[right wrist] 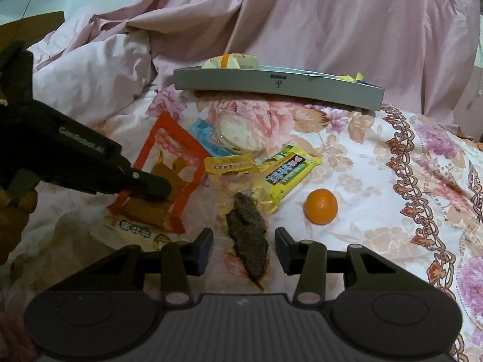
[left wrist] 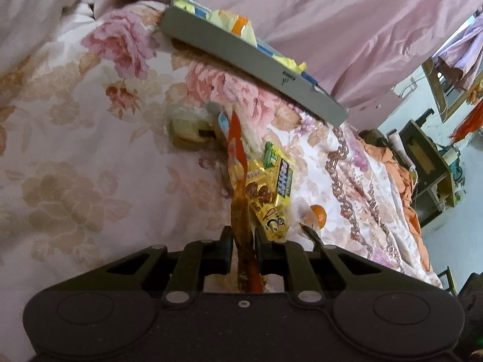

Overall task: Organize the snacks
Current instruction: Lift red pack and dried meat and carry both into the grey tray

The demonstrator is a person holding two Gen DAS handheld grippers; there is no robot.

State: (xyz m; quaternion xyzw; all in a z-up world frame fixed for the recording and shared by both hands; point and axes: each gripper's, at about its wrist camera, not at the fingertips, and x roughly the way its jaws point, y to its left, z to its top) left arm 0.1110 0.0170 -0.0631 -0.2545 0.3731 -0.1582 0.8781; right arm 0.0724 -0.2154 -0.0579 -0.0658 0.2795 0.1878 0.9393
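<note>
My left gripper (left wrist: pixel 243 235) is shut on the orange-bordered snack pouch (left wrist: pixel 241 199), seen edge-on; in the right wrist view it (right wrist: pixel 157 188) clamps that pouch (right wrist: pixel 169 163) near its lower edge. My right gripper (right wrist: pixel 244 241) is open, its jaws on either side of a dark dried-fish packet (right wrist: pixel 247 235) on the bed. Loose snacks lie around: a yellow packet (right wrist: pixel 286 172), a small gold sachet (right wrist: pixel 229 164), a blue packet (right wrist: pixel 208 138), a round white cake (right wrist: pixel 238 134), a white-yellow packet (right wrist: pixel 132 232) and an orange (right wrist: pixel 320 206). A grey tray (right wrist: pixel 277 86) holds several snacks.
Everything lies on a floral bedspread (right wrist: pixel 377 163). A pink quilt (right wrist: pixel 302 15) is bunched behind the tray. In the left wrist view the bed's edge drops to a floor with wooden furniture (left wrist: pixel 428 163) at the right.
</note>
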